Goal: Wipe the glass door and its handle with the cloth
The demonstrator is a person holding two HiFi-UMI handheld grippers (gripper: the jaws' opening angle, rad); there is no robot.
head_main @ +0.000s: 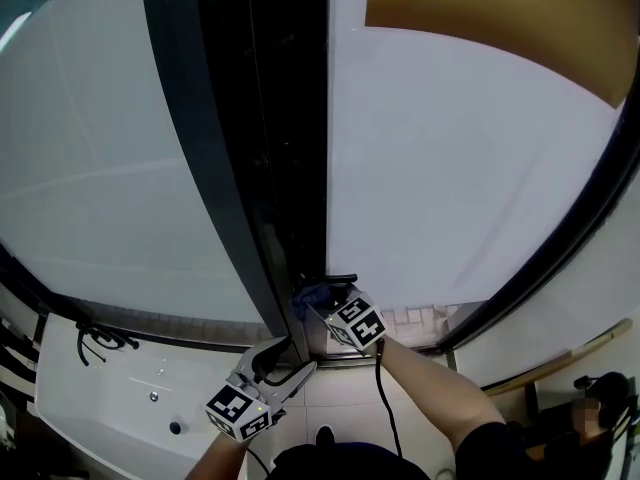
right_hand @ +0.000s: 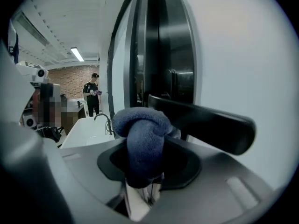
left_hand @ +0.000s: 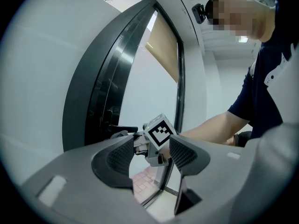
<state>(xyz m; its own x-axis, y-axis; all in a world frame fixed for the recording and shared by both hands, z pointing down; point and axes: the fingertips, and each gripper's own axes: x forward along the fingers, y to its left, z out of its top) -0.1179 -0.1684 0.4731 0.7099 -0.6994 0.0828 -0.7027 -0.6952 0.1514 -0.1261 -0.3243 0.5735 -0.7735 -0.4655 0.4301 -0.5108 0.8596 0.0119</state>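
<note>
My right hand-held gripper point(right_hand: 145, 164) pinches the cloth point(right_hand: 140, 129), which is apparently touching the handle point(right_hand: 205, 122) at the frame edge of the glass door point(head_main: 470, 168). I should press firmly and stroke along the lever. My left hand-held gripper point(left_hand: 150, 157) is spread and empty.

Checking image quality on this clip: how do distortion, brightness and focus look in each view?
Head view: strong fisheye bends the dark door frame; glass evenly bright. Left gripper view: black vignette corners, open left tongs sharp. Right gripper view: cloth in the right tongs and handle slightly soft.
</note>
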